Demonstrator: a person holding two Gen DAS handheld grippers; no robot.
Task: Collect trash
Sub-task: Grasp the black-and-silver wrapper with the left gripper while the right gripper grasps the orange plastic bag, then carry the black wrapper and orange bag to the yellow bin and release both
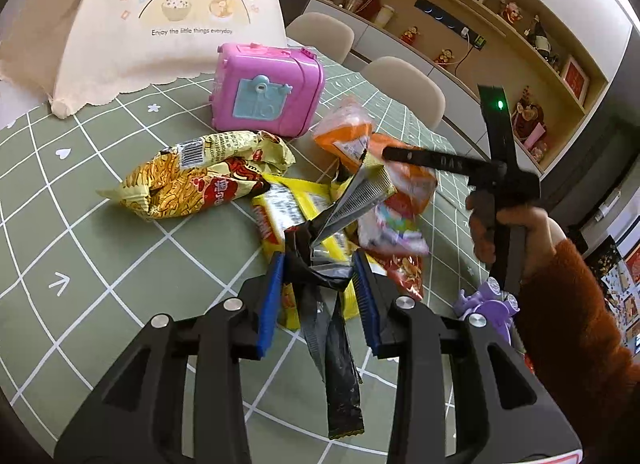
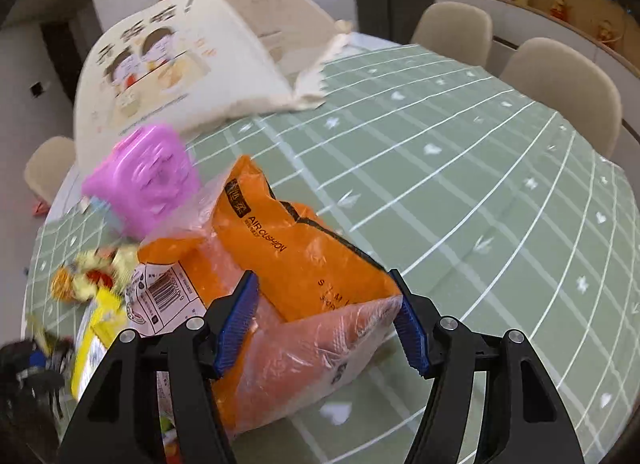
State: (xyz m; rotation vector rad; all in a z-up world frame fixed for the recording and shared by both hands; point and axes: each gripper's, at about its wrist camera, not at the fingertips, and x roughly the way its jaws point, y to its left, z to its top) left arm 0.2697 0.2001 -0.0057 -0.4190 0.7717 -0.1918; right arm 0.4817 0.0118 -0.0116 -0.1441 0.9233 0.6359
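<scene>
In the left wrist view my left gripper [image 1: 320, 284] is shut on a crumpled black and silver wrapper [image 1: 316, 268], whose dark strip hangs down between the fingers. Just beyond it, trash is heaped on the green checked tablecloth [image 1: 80, 224]: a yellow noodle packet [image 1: 188, 180], a yellow wrapper [image 1: 280, 216] and a red snack wrapper [image 1: 404, 272]. In the right wrist view my right gripper [image 2: 322, 276] stands wide around an orange plastic-wrapped tissue pack [image 2: 288, 256]. Both blue pads press its sides. The pack looks sharp while the table behind it is blurred.
A pink toy case [image 1: 268, 92] stands behind the heap, with a cream food cover [image 1: 168, 12] further back. A purple toy [image 1: 488, 304] lies by a hand in an orange sleeve [image 1: 560, 304]. Beige chairs [image 2: 560, 80] line the table's far edge, with shelving behind.
</scene>
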